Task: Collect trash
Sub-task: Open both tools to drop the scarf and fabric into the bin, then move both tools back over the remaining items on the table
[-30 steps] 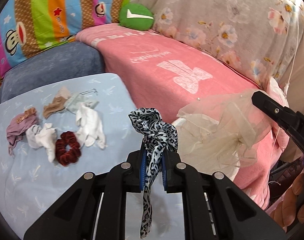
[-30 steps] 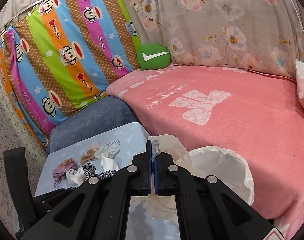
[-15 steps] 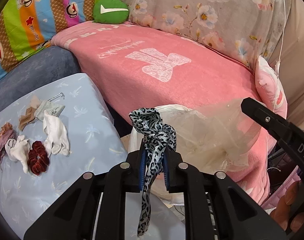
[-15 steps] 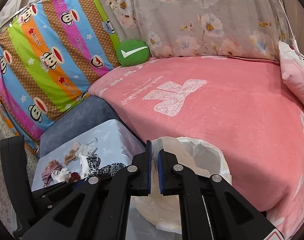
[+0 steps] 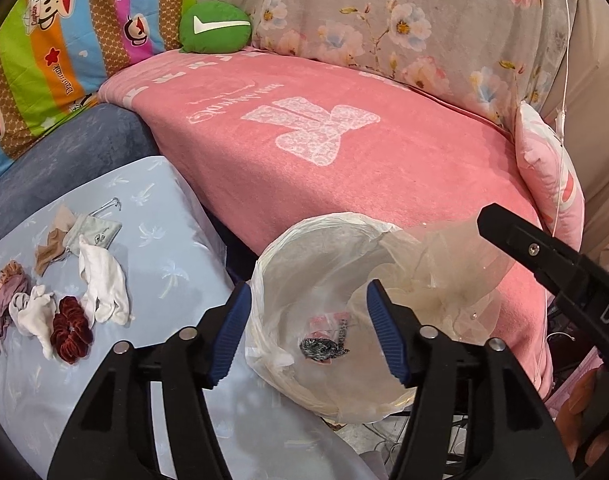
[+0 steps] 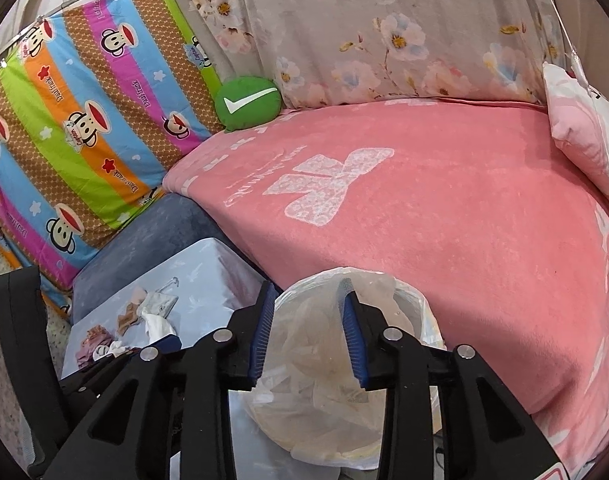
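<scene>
While the pink bed (image 5: pixel 344 128) fills the far half of both views, the working ground is nearer: a pale blue table (image 5: pixel 176 248) at about nine o'clock in the left wrist view and a bag-lined bin (image 5: pixel 272 280) at six o'clock, its mouth facing up between table and bed.

Over that bin both tools hover. The left gripper (image 5: pixel 306 336) has its jaws spreading, nothing between the blue pads; straight down through the gap lies a leopard-print scrap (image 5: pixel 322 350) on the bin's floor. The right gripper (image 6: pixel 306 330) is also parting its jaws, less widely, and sheer cream fabric (image 6: pixel 312 344) sits in the gap, slack; I cannot tell whether a pad touches it, though it looks released, draped over the bin's rim at about two o'clock from the left gripper.

What is left to collect sits on the table, at nine to ten o'clock from the left gripper and well apart from the bin: a white cloth (image 5: pixel 102 280), a dark red scrunchie (image 5: pixel 70 330), a small white rag (image 5: pixel 30 310), a mauve scrap (image 5: pixel 4 300), a tan piece (image 5: pixel 52 246) and a grey pouch (image 5: pixel 92 232). My judgement is that the left hand is nearer the pile. The white cloth's long axis runs roughly twelve to six, so jaws closing across it would suit.
</scene>
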The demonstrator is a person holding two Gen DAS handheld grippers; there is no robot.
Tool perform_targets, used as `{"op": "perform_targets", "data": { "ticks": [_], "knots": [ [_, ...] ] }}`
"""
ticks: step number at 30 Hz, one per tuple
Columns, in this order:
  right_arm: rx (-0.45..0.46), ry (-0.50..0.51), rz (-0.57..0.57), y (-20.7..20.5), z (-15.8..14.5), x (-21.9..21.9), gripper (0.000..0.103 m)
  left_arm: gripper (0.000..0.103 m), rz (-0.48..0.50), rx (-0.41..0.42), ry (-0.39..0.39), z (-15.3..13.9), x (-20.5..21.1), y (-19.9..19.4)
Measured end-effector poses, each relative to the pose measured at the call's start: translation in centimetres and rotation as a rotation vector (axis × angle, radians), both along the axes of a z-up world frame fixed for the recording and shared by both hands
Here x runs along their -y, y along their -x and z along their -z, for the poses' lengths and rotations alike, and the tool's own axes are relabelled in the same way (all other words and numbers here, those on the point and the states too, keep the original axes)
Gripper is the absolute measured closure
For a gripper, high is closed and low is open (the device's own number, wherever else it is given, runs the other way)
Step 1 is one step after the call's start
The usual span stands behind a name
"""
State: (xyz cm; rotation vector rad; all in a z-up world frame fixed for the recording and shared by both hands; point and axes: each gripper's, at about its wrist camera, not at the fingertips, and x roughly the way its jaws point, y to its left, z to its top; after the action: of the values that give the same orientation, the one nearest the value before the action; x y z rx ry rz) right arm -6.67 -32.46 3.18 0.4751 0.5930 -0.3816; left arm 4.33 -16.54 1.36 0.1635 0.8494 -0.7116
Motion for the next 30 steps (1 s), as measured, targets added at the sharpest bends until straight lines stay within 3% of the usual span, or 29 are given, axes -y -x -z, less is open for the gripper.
{"op": "perform_targets", "data": {
  "ticks": [8,11,19,23,30],
  "knots": [
    [-0.098,-0.042,-0.012,-0.6,2.5,0.3,0.061,0.043,-0.04,-0.024,-0.009,0.8,-1.0,-0.7],
    [-0.181,-0.049,-0.012,-1.0,4.0,0.2,0.053,0.043,-0.058,-0.037,-0.011,1.1,-1.6,-1.0],
    [-0.332,-0.082,-0.043,0.0,8.5,-0.6,0.052,0.043,-0.09,-0.049,-0.007,1.5,-3.3,-1.3],
    [-0.32,-0.085,-0.048,0.6,8.6,-1.1,0.052,0.043,-0.105,-0.061,-0.008,2.0,-4.0,-1.6],
    [-0.241,-0.028,-0.074,-0.8,5.4,-2.8,0.049,0.043,-0.13,-0.065,0.003,2.0,-5.5,-1.8]
  ]
}}
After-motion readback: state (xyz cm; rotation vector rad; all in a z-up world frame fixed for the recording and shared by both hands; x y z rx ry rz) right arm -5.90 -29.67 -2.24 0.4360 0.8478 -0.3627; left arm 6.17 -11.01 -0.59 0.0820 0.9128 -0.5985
